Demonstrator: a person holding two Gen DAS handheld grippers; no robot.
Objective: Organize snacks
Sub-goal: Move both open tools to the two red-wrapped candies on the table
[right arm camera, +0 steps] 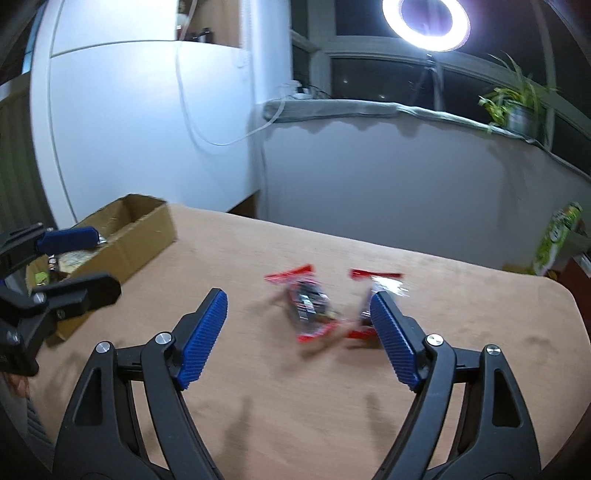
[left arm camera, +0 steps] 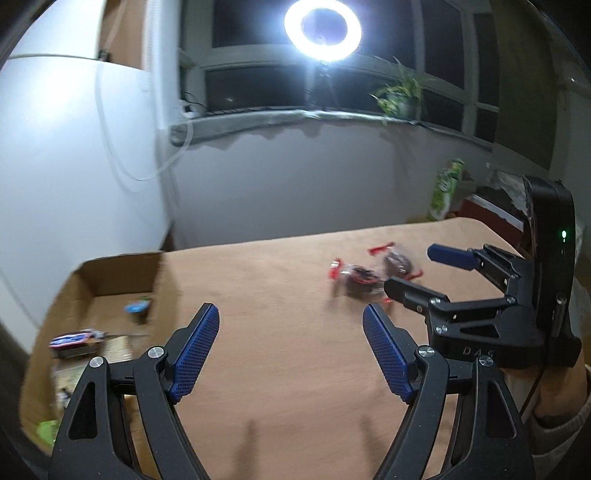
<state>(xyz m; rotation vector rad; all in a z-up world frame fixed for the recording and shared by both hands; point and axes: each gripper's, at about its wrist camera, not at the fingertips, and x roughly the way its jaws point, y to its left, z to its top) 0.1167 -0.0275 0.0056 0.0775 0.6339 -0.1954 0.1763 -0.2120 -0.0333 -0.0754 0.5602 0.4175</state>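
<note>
Two hand-held grippers over a wooden table (right arm camera: 480, 332), seen from their own wrist cameras. The left gripper (left arm camera: 291, 325) has its blue-padded jaws spread wide with only bare tabletop between them. The right gripper (right arm camera: 299, 314) is likewise spread, nothing pinched; in the left wrist view it appears at the right, its far pad hanging just above the table.

Two snack packets lie side by side near the middle of the table, toward the far edge: clear wrappers with red sealed ends and dark contents, both blurred. The left packet (right arm camera: 308, 301) shows between the right gripper's jaws without touching them; the right packet (right arm camera: 376, 291) is partly hidden behind that gripper's right pad.

A cardboard box (right arm camera: 140, 236), open at the top, stands at the table's left edge and holds several blurred packets (left arm camera: 74, 341). A ring light (left arm camera: 322, 29) and a potted plant (left arm camera: 400, 92) stand on the window sill behind.
</note>
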